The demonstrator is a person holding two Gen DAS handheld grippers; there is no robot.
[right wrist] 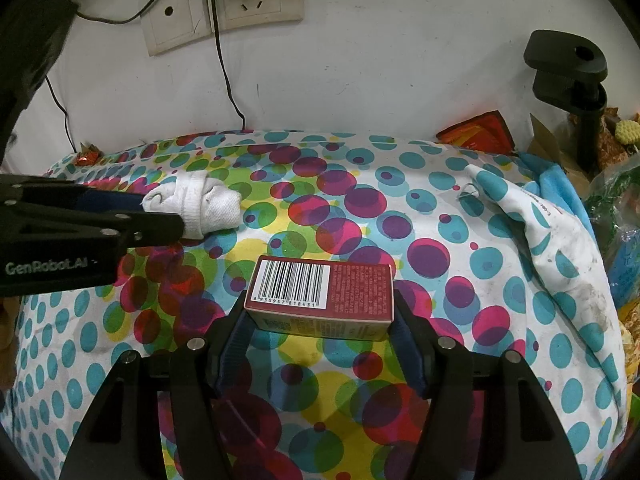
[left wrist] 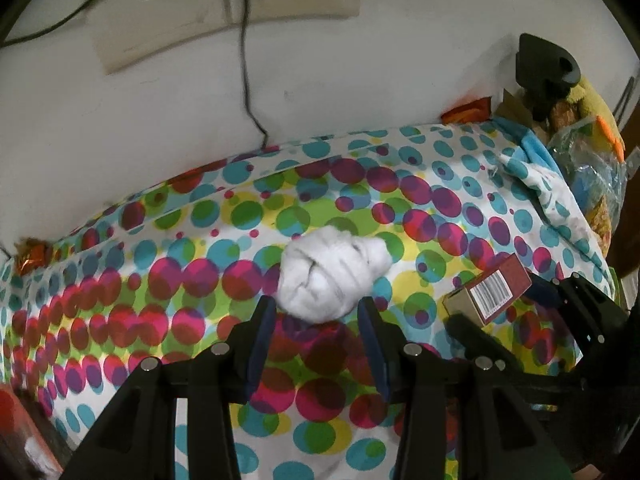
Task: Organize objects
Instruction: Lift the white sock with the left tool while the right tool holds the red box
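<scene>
Left wrist view: the left gripper (left wrist: 318, 304) points down at a surface covered by a cloth with coloured dots (left wrist: 120, 264).
Left gripper state: grasping the rolled white sock (left wrist: 332, 276); its blue pads sit against the near sides of the bundle, one on each side.
Sock place: middle of the dotted cloth, left of the box; in the right wrist view the sock (right wrist: 200, 204) shows at the tip of the left gripper (right wrist: 160, 216), which enters from the left edge.
Box place: the dark red box with a barcode (left wrist: 492, 288) lies right of the sock, held by the right gripper.
Right wrist view: the right gripper (right wrist: 320, 316) is clamped on the box (right wrist: 320, 300), pads pressed against its two short ends, barcode face up.
Far left: a small orange-red wrapper (right wrist: 88, 157) lies at the far edge of the cloth by the wall.
Far wall: wall sockets (right wrist: 224, 12) with black cables hanging down.
Right side: a black clamp stand (right wrist: 568, 76), a folded corner of cloth (right wrist: 540, 220), and a heap of packets and bags (right wrist: 616, 216) at the right edge.
</scene>
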